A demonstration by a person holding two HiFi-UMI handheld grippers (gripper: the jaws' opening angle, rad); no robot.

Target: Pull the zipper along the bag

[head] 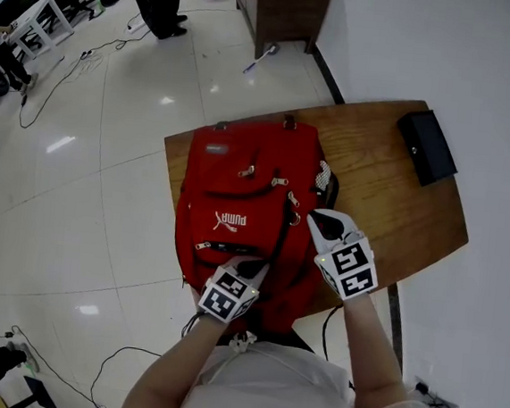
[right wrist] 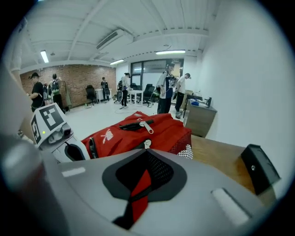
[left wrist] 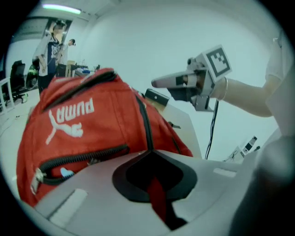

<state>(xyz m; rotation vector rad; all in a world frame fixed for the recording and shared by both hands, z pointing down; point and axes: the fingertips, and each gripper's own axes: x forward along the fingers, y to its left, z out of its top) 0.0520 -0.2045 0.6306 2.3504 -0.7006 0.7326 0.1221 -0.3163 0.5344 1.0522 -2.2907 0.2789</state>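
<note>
The bag (head: 230, 178), a red backpack, lies flat on the wooden table (head: 390, 203) with its front face up. Its near end is at the table's near edge, and overhang there cannot be ruled out.

At that near end the left gripper (head: 249, 270) is clenched on the bag. The black zipper (head: 281, 232) runs straight into its closed jaws, and red cloth is seen pinched in the slit.

Just beyond, on the bag's right flank, the right gripper (head: 318, 218) is held with jaws drawn together and nothing grasped. A silver zipper pull (right wrist: 146, 144) stands just ahead of its tips, untouched. The jaws would have to be parted before it could be taken.

Handling is judged as follows:
- The cloth is soft and limp. It is likely to bunch ahead of the slider and to slide on the smooth wood unless the near end is kept anchored.
- The pull is small, thin metal and probably slippery. It is best pinched flat across its tab and drawn in line with the track.
- The curve of the track beside the mesh pocket (head: 324, 173) is where snagging is expected.

Room for movement is noted as follows:
- Bare table is available to the right of the bag.
- A black case (head: 427, 145) lies well apart near the far right corner.
- The wall (head: 483, 68) closes that side.
- To the left and beyond the far edge there is only open floor (head: 135, 142), with people standing well away.
</note>
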